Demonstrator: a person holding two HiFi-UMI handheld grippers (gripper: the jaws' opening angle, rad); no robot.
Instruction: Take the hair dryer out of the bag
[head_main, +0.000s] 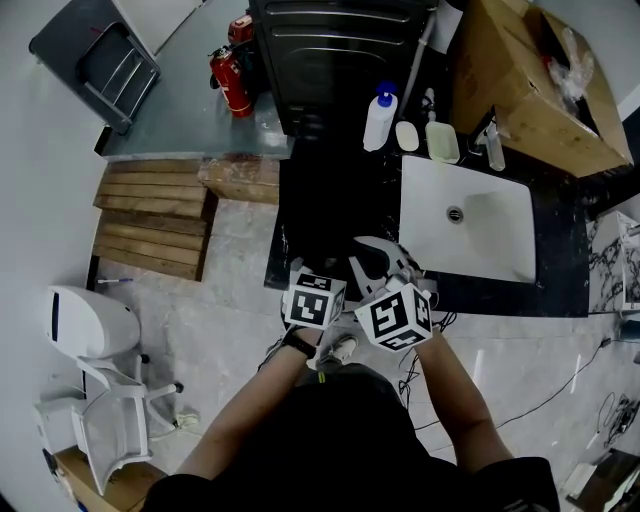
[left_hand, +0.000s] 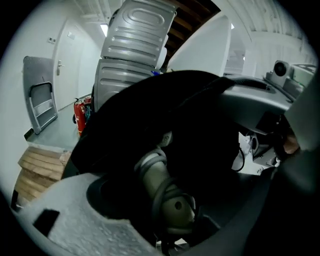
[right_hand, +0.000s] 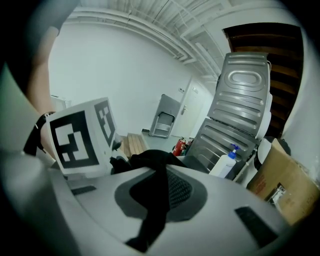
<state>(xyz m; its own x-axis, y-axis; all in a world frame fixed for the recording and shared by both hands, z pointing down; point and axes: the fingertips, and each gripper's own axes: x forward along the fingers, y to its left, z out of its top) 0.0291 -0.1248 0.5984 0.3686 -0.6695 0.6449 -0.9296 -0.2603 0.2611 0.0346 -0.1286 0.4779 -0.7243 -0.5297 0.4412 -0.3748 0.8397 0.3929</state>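
A black bag (left_hand: 150, 110) lies on the dark counter (head_main: 330, 190) beside the sink. Inside its mouth shows the hair dryer (left_hand: 165, 195), a beige handle with a grey cord wound round it. My left gripper (left_hand: 170, 227) reaches into the bag, jaws spread wide on either side of the handle, pads not pressing on it. My right gripper (right_hand: 160, 200) is shut on a fold of the bag's black fabric (right_hand: 150, 160) and holds the edge up. In the head view both grippers sit close together, left gripper (head_main: 335, 268) beside right gripper (head_main: 392, 262).
A white sink (head_main: 500, 230) is right of the bag. A pump bottle (head_main: 380, 120) and a cardboard box (head_main: 530, 80) stand behind it. A dark metal appliance (head_main: 340, 60), a fire extinguisher (head_main: 232, 85), wooden pallets (head_main: 150, 225) and a white chair (head_main: 100, 420) lie around.
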